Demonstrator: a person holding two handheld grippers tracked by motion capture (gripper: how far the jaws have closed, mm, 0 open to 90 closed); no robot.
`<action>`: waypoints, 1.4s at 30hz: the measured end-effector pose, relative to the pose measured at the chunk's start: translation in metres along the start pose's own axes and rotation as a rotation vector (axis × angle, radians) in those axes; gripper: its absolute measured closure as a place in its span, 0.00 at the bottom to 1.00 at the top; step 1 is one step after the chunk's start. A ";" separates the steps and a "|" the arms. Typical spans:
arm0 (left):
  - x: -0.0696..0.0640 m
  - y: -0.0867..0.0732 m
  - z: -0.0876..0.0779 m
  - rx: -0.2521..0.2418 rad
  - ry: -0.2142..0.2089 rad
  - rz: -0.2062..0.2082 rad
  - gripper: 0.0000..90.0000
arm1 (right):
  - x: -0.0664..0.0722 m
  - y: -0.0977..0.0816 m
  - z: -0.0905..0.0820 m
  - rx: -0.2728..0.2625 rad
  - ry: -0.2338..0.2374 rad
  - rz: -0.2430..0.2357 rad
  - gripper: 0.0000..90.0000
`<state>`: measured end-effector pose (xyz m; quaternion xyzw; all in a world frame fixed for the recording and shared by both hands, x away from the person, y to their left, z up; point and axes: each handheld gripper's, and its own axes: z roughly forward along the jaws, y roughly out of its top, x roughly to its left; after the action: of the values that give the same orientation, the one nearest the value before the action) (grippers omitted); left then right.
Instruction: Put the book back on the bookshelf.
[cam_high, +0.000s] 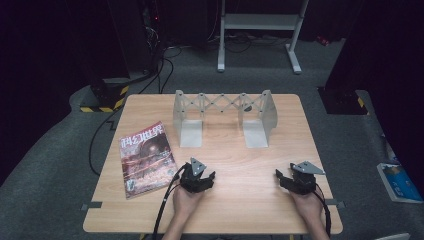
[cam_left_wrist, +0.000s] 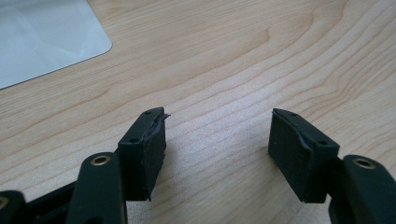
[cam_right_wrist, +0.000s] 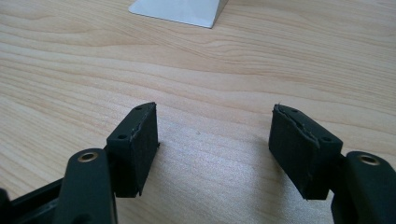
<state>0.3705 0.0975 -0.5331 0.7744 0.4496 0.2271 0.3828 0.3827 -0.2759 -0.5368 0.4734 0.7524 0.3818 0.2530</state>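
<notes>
My left gripper (cam_high: 200, 178) rests on the wooden table (cam_high: 235, 160) near its front edge, left of centre, held by a hand. Its jaws stand open over bare wood in the left gripper view, gripper (cam_left_wrist: 217, 140), with nothing between the pads. My right gripper (cam_high: 285, 177) lies near the front right of the table, also in a hand. Its jaws are apart over bare wood in the right gripper view, gripper (cam_right_wrist: 215, 137), empty. A magazine (cam_high: 146, 158) with a dark red cover lies flat at the table's left, just left of the left gripper.
A grey metal expandable book rack (cam_high: 224, 116) stands at the back middle of the table; its base plates show as plate (cam_left_wrist: 42, 37) and plate (cam_right_wrist: 180, 10). Cables and a yellow-black striped block (cam_high: 107, 95) lie on the floor beyond. A blue book (cam_high: 400, 181) lies on the floor right.
</notes>
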 end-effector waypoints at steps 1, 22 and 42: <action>0.000 0.000 0.000 0.000 0.000 0.000 0.41 | 0.000 0.000 0.000 0.000 0.000 0.000 0.37; 0.004 0.002 -0.005 -0.003 0.009 -0.029 0.38 | 0.000 0.000 0.000 0.000 0.002 -0.003 0.37; 0.035 -0.002 -0.044 -0.047 0.017 -0.115 0.34 | 0.000 0.000 0.000 -0.003 0.004 -0.006 0.37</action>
<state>0.3566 0.1456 -0.5078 0.7362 0.4911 0.2217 0.4095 0.3825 -0.2758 -0.5369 0.4700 0.7538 0.3830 0.2534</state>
